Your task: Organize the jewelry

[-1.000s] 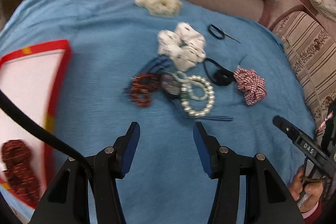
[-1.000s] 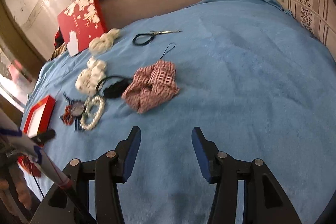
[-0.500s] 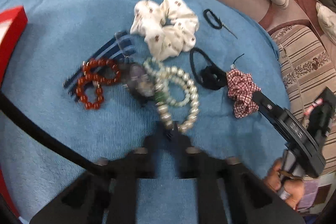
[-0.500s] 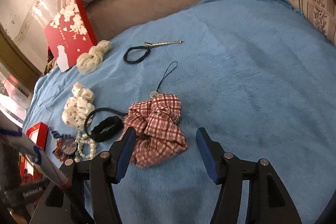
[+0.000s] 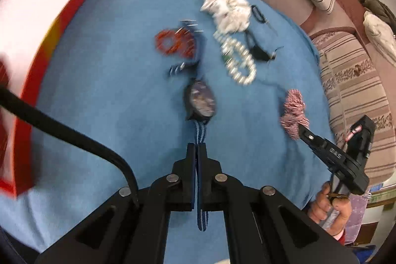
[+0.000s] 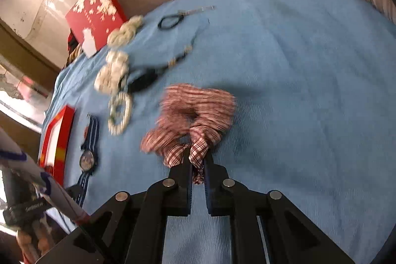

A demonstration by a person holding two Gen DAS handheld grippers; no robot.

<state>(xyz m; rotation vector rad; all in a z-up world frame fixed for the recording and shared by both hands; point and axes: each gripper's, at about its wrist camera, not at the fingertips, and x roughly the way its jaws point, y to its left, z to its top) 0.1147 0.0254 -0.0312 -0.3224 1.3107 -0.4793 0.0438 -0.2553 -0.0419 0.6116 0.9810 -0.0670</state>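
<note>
Left wrist view: left gripper fingers pinch the blue-and-white striped strap of the round-faced wristwatch on the blue cloth; lift it slowly so the dangling face clears the white pearl bracelet. Right gripper, jaws just closing, nips the red-and-white checked fabric scrunchie; its body reads "DAS".

Three scrunchies, two bracelets, one watch
</note>
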